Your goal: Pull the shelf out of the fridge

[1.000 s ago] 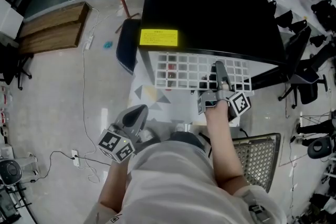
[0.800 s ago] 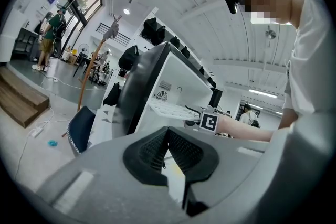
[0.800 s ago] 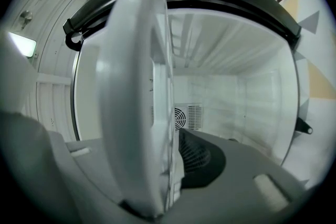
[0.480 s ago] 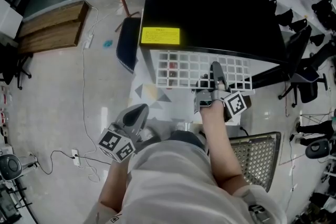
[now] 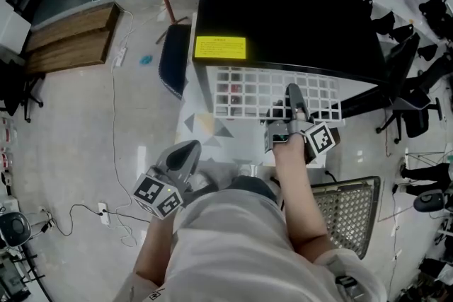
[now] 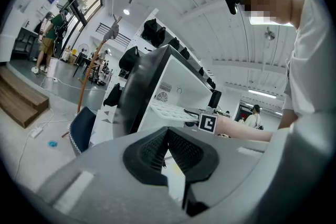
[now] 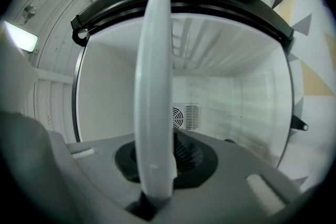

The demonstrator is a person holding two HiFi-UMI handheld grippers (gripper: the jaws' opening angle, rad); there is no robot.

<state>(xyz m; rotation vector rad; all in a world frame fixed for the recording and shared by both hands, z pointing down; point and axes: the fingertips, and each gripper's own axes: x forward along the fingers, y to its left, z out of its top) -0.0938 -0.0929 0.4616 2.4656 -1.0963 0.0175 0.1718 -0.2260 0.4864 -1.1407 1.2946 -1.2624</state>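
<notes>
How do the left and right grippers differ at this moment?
The right gripper has just been closing its jaws and now clamps the white shelf by its front edge; the left gripper has its jaws together on nothing. The right gripper reaches to the fridge; the left gripper hangs back beside the person, apart from it. Both carry marker cubes.

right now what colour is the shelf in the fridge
White, in a grid pattern; the shelf shows best in the head view.
</notes>
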